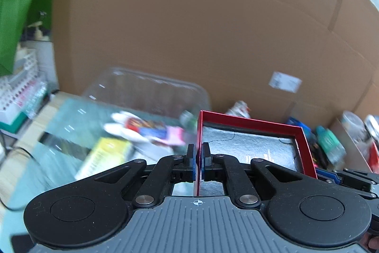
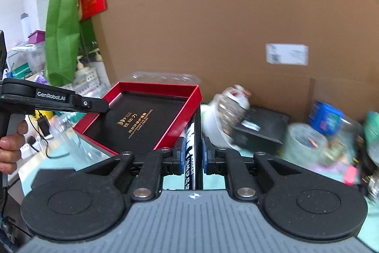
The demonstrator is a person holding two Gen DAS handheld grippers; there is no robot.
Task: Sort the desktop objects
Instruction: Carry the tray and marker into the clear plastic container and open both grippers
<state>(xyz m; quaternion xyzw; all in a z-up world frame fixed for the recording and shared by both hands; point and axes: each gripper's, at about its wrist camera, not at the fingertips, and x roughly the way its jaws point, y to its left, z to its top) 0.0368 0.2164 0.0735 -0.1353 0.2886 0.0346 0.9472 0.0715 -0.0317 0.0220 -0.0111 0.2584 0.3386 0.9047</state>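
A red box lid (image 1: 251, 146) with a dark inner face is held off the table. My left gripper (image 1: 198, 159) is shut on the lid's left wall. In the right wrist view the same red lid (image 2: 151, 115) shows gold lettering, with the left gripper (image 2: 104, 107) at its near left edge. My right gripper (image 2: 192, 155) is shut on a black marker (image 2: 191, 146) with white lettering, beside the lid's right wall.
A large cardboard sheet (image 1: 201, 27) stands behind. A clear plastic container (image 1: 146, 96) holds several small packets. Jars, a black box (image 2: 260, 129) and a blue tub (image 2: 325, 115) lie at right. A green bag (image 2: 62, 34) hangs at left.
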